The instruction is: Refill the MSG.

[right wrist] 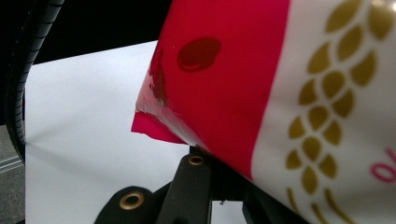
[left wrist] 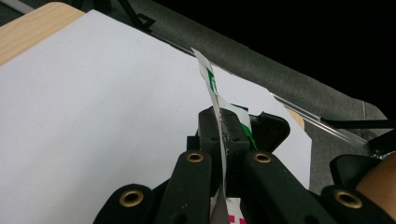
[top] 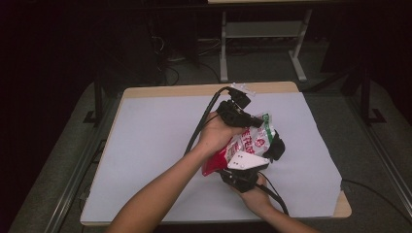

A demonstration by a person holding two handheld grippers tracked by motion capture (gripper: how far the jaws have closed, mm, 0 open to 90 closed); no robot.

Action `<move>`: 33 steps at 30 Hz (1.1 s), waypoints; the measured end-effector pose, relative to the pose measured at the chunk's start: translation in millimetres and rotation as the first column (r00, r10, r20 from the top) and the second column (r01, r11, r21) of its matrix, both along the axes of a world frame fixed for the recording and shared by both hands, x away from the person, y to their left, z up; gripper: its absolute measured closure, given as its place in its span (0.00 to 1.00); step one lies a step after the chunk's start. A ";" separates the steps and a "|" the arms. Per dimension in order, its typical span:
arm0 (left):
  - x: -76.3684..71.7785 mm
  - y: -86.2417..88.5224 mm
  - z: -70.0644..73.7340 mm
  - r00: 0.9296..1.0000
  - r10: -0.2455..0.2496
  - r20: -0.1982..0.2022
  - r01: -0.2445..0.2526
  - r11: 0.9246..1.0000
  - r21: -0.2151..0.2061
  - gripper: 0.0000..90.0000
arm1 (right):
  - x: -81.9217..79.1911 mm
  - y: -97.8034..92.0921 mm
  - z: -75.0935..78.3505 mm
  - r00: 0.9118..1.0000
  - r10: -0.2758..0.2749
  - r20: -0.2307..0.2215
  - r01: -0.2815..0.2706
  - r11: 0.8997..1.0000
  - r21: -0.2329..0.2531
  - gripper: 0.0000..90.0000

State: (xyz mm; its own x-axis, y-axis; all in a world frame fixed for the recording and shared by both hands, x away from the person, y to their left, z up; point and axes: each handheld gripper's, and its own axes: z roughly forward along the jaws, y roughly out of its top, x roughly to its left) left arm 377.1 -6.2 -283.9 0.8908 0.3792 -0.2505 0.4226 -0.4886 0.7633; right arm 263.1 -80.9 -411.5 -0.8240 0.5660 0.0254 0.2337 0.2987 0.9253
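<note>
1. Left tool (top: 256, 122): one. In the left gripper view its two black jaws are clamped on the white-and-green edge of the bag (left wrist: 223, 112), which stands up thin between them.
2. Right tool (top: 274, 148): one. It sits at the bag's 5 o'clock side in the high view; in the right gripper view the red-and-white bag (right wrist: 280, 84) covers the jaw tips, so I cannot tell whether they grip.
3. Bag (top: 248, 143): one, red, white and green with gold grain print, held off the counter between both tools, just right of centre.
4. White sheet (top: 155, 145): one, covering nearly all the counter; open room is widest toward 9 o'clock, narrower toward 3 o'clock.
5. Counter (top: 194, 90): one, its wooden rim showing along the 12 o'clock edge and at the near corners.
6. Hands: two, one per tool, forearms entering from 6 o'clock.
</note>
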 end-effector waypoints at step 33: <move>-0.4 -3.5 -0.1 1.000 0.002 0.009 -0.002 1.000 -0.001 1.00 | -0.9 -0.7 0.5 1.000 0.004 0.011 -0.004 1.000 0.014 1.00</move>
